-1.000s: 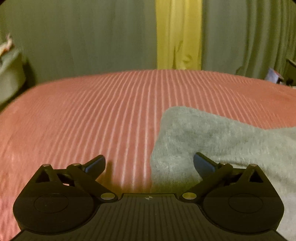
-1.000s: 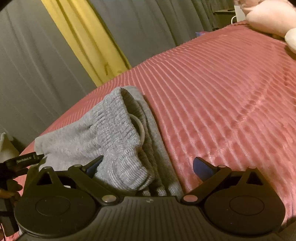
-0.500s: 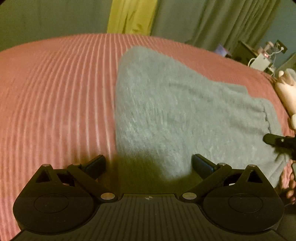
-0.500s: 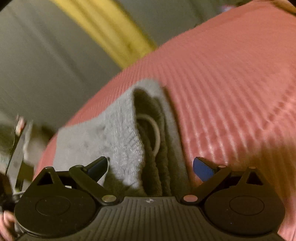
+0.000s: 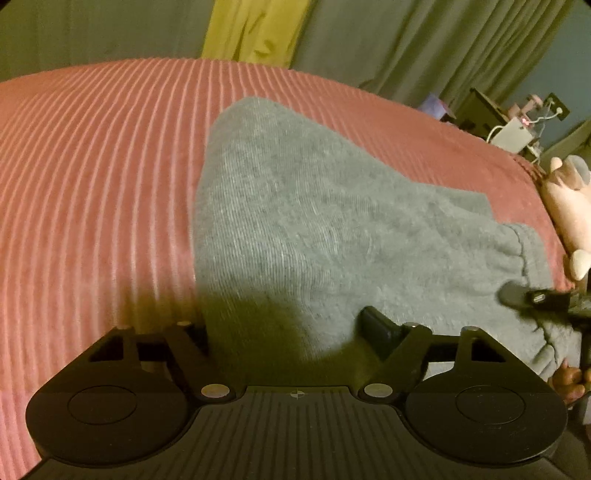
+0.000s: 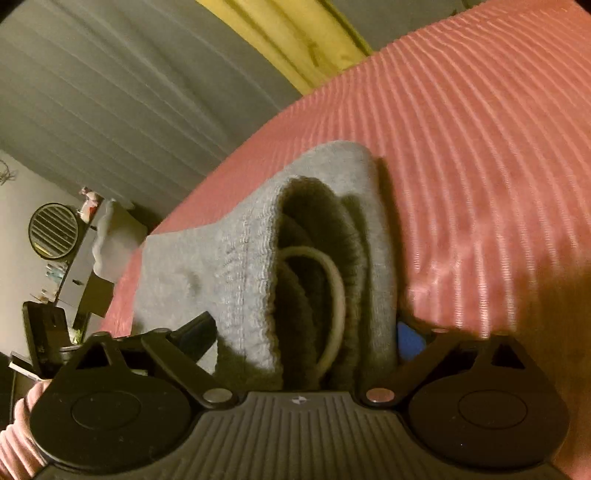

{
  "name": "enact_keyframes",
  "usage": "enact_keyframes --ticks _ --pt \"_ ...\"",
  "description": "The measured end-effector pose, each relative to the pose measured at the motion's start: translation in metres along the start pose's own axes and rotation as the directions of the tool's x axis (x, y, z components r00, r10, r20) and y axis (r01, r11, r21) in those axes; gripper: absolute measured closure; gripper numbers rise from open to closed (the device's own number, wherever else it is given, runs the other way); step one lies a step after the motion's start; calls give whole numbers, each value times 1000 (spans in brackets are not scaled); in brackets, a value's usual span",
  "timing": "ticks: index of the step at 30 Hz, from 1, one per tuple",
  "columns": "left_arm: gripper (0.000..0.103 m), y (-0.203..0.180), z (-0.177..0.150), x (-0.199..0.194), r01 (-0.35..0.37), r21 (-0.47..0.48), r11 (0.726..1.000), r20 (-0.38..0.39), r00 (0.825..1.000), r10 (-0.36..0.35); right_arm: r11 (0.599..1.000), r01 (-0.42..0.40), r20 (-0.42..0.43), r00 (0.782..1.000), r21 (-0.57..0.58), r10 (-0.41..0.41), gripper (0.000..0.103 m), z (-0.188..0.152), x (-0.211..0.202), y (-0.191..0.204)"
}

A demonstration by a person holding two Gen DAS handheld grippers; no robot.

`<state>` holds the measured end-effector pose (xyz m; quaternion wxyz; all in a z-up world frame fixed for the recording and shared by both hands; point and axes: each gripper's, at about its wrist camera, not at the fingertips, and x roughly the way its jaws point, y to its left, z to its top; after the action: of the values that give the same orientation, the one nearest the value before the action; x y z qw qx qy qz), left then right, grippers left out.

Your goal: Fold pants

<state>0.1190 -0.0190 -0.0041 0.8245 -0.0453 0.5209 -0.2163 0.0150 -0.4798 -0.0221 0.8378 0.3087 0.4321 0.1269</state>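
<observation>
Grey knit pants lie folded on the pink ribbed bedspread. My left gripper is open, its jaws astride the near edge of the pants; the left finger is hidden behind the cloth. In the right wrist view the ribbed waistband with a pale drawstring runs between the jaws of my right gripper, which is open around it, one finger on each side. The right gripper's tip shows at the right edge of the left wrist view.
Grey and yellow curtains hang behind the bed. A pink plush toy lies at the bed's right side, with a nightstand and cables beyond. A round fan and shelves stand at the left.
Both grippers have moved in onto the pants. The left swung right over the cloth edge; the right closed in around the waistband and its jaws narrowed somewhat.
</observation>
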Motion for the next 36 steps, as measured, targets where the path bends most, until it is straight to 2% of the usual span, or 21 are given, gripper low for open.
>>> enact_keyframes --ticks 3,5,8,9,10,11,13,14,17,22,27,28,29,30,31,32,33,34,35,36 --pt "22 3 6 10 33 -14 999 -6 999 -33 999 5 1 1000 -46 -5 29 -4 1 8" --pt "12 8 10 17 48 -4 999 -11 999 -48 1000 -15 -3 1000 -13 15 29 -5 0 4" --pt "6 5 10 25 51 -9 999 -19 999 -51 1000 8 -21 1000 -24 -8 26 -3 1 6" --pt "9 2 10 25 33 -27 999 -17 999 -34 999 25 -23 999 -37 -26 27 -3 3 9" --pt "24 -4 11 22 17 -22 1000 -2 1000 -17 997 48 -19 999 -52 -49 28 -5 4 14" --pt "37 -11 11 17 -1 4 1000 16 1000 1 993 76 -19 997 -94 -78 34 -6 6 23" --pt "52 -23 10 7 -47 24 999 37 998 46 959 149 -5 988 -241 -154 42 -15 6 47" --pt "55 -29 10 2 -59 40 997 52 997 57 955 151 4 988 -255 -155 46 -17 4 55" --pt "58 -47 12 -11 -71 107 992 103 993 60 960 146 27 989 -241 -144 49 -14 -4 70" --pt "59 -54 37 -24 4 57 998 158 987 -13 969 96 76 994 -228 -81 51 -1 -16 95" --pt "58 -63 75 -25 16 36 999 238 971 -24 965 126 166 982 -230 -89 52 36 -19 109" --pt "51 -59 80 -21 12 20 1000 242 970 -17 964 150 196 975 -218 -108 51 46 -20 107" --pt "37 -55 86 -15 -8 -8 1000 236 972 9 961 183 220 966 -208 -137 45 55 -20 105" --pt "31 -52 90 -9 -45 -41 998 222 974 53 953 228 243 954 -200 -177 29 65 -18 101" --pt "30 -47 92 -5 -106 -79 991 210 970 121 945 273 256 941 -179 -223 17 72 -17 96" --pt "29 -44 89 -5 -141 -87 986 213 964 157 930 337 272 918 -147 -289 5 76 -18 93" --pt "28 -45 85 -5 -145 -68 987 216 964 156 911 394 302 889 -123 -344 4 77 -22 90" --pt "22 -45 78 -6 -141 -40 989 220 965 146 906 409 320 878 -114 -356 4 75 -26 87" --pt "18 -46 68 -7 -148 -22 989 226 963 149 909 404 319 879 -105 -354 4 72 -29 82" --pt "18 -49 58 -5 -156 -8 988 234 960 153 915 393 304 886 -94 -349 4 66 -30 77"
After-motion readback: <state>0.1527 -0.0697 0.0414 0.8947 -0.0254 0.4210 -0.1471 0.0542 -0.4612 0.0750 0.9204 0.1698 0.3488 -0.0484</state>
